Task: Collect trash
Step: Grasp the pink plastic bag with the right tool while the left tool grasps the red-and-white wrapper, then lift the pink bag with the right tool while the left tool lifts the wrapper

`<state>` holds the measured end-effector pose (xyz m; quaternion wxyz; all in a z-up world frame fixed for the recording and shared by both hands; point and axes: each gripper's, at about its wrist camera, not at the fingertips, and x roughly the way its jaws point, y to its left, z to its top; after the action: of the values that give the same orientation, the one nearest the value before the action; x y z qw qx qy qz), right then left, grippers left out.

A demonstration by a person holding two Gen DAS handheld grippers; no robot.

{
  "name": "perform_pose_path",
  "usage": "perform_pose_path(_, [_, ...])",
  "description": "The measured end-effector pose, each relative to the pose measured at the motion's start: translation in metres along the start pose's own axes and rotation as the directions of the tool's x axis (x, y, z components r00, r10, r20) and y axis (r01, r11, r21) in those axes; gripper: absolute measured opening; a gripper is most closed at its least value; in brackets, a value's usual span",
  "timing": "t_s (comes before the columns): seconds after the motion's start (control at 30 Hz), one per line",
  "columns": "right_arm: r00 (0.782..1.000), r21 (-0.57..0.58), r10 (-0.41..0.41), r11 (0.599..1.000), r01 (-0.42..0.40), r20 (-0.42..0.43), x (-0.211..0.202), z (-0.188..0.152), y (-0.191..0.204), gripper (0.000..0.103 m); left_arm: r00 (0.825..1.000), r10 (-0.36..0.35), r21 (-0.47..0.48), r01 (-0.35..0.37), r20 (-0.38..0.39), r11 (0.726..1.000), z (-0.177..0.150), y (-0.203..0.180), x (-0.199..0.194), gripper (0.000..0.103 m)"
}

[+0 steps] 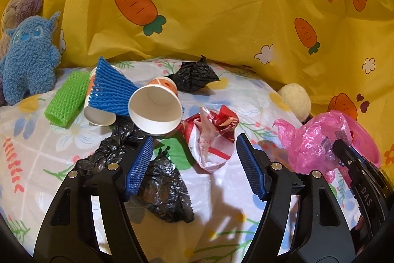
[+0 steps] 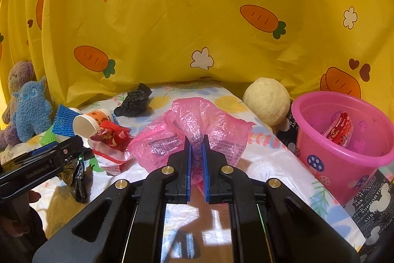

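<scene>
My right gripper point(image 2: 196, 139) is shut on a crumpled pink plastic bag point(image 2: 197, 125), which also shows in the left wrist view point(image 1: 312, 139). A pink bucket point(image 2: 317, 100) with a red wrapper point(image 2: 339, 128) inside stands at the right. My left gripper point(image 1: 194, 149) is open and empty, low over the table. A red-and-white wrapper point(image 1: 211, 139) lies between its fingertips, a black bag point(image 1: 162, 179) by its left finger. Two paper cups point(image 1: 155, 110), blue foam netting point(image 1: 110, 88), green netting point(image 1: 67, 100) and another black bag point(image 1: 194, 75) lie beyond.
A floral plastic cloth point(image 1: 221, 201) covers the table. A yellow carrot-print sheet point(image 1: 221, 4) hangs behind. A blue plush toy point(image 1: 29, 61) and a purple one point(image 1: 19, 6) sit at far left. A cream plush ball point(image 2: 267, 100) sits beside the bucket.
</scene>
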<state>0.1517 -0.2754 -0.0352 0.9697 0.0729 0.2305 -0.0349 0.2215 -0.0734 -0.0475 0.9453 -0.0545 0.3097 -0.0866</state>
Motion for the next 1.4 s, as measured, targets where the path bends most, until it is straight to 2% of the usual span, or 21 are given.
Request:
perform_pose_path(0.2, [1.000,-0.005,0.009,1.000,-0.009,-0.007,-0.005,-0.002,-0.005,0.009,0.998,-0.006,0.031,0.008,-0.055,0.999,0.004,-0.013,0.025,0.053])
perform_pose_path(0.3, [1.000,-0.010,0.012,1.000,-0.012,-0.011,-0.006,-0.004,-0.006,0.009,0.996,-0.015,0.033,0.018,-0.088,0.999,0.003,-0.015,0.036,0.040])
perform_pose_path(0.37, [1.000,-0.008,0.016,1.000,-0.016,-0.010,-0.008,-0.004,-0.008,0.009,0.995,-0.017,0.039,0.021,-0.094,0.999,0.003,-0.017,0.039,0.025])
perform_pose_path(0.47, [1.000,0.001,0.013,1.000,-0.013,-0.005,-0.011,-0.006,-0.011,0.009,0.995,-0.023,0.044,0.027,-0.095,0.999,0.002,-0.019,0.040,0.011])
perform_pose_path(0.8, [1.000,0.002,0.018,1.000,-0.018,0.001,-0.020,-0.009,-0.013,0.009,0.997,-0.035,0.021,0.036,-0.070,0.999,0.002,-0.015,0.031,0.001])
perform_pose_path(1.03, [1.000,-0.019,-0.004,1.000,0.004,0.017,-0.034,-0.009,-0.011,0.009,0.997,-0.078,0.020,0.078,-0.004,0.997,0.003,-0.019,-0.005,0.001])
perform_pose_path(1.4, [0.998,-0.032,-0.027,0.999,0.029,0.056,-0.065,-0.003,-0.007,0.009,0.982,-0.170,0.058,0.165,0.079,0.985,0.006,-0.033,-0.061,0.001])
